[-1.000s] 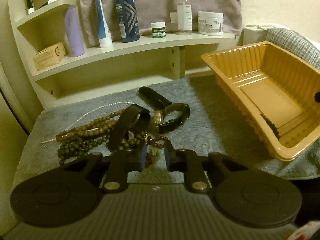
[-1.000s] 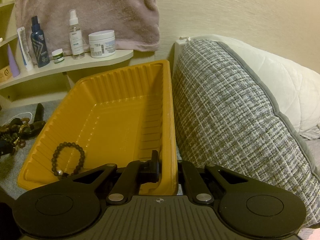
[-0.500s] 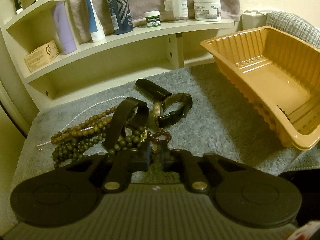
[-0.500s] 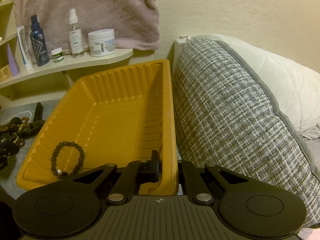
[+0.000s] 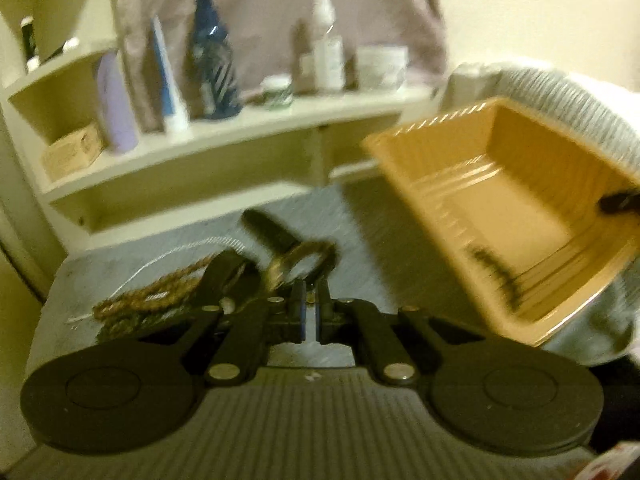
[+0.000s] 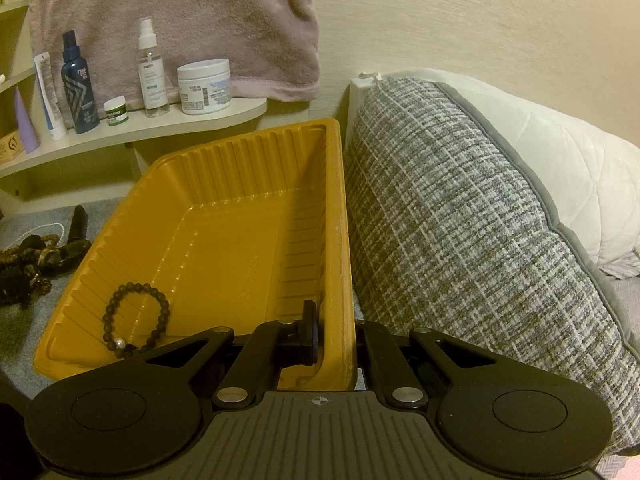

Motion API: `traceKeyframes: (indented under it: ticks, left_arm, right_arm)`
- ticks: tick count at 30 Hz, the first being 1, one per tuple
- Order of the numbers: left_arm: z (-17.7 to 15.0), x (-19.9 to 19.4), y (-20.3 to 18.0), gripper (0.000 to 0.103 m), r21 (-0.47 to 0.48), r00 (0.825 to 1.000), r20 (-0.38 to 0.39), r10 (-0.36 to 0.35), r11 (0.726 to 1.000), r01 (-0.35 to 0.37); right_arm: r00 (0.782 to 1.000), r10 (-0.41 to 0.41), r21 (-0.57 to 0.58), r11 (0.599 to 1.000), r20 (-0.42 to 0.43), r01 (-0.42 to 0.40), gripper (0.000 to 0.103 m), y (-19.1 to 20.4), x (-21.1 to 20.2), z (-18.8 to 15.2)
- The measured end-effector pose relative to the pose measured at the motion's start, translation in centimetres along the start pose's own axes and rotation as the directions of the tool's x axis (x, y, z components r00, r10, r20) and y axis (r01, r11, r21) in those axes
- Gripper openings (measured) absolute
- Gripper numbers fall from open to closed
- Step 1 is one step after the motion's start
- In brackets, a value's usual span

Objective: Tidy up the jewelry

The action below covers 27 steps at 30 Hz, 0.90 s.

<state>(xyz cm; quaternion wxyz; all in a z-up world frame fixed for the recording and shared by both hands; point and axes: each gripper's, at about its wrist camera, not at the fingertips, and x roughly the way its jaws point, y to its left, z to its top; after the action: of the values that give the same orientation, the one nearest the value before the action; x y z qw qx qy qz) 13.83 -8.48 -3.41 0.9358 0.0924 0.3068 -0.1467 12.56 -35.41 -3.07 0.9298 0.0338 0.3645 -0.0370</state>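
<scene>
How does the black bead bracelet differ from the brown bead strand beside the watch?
The black bracelet lies alone inside the orange tray; the brown strand lies outside it, on the grey mat, in a heap with the watch. The bracelet is one short open loop; the strand looks longer and bunched. The bracelet is near black with one silver bead; the strand is brown. Both are strings of round beads.

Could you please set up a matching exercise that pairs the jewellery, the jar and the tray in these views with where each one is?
Things:
1. dark beaded bracelet
2. white lidded cream jar
3. brown wooden bead strands
4. orange ribbed plastic tray

Places:
A. on the cream shelf
B. wall clamped by the right gripper
C. inside the tray
D. on the grey fleecy mat

Pairs: 1-C, 2-A, 3-D, 4-B
</scene>
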Motion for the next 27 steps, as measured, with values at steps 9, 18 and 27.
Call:
traceKeyframes:
  ticks: [9, 18, 27]
  left_arm:
    - [2.6, -2.0, -4.7, 0.003, 0.036, 0.982, 0.065, -0.175, 0.984, 0.173]
    - [1.9, -1.3, -8.0, 0.003, 0.075, 0.968, 0.028, -0.250, 0.966, 0.247]
    - [1.7, 0.4, -9.2, 0.003, 0.084, 0.965, -0.006, -0.262, 0.962, 0.261]
  right_arm:
    - [1.000, 0.002, -0.003, 1.000, -0.007, -0.002, 0.004, 0.1, 0.0, 0.0]
    - [1.000, 0.006, 0.006, 1.000, -0.010, -0.006, 0.004, -0.1, 0.0, -0.2]
    - [0.998, 0.023, -0.029, 0.999, -0.065, -0.025, 0.004, -0.2, 0.2, 0.3]
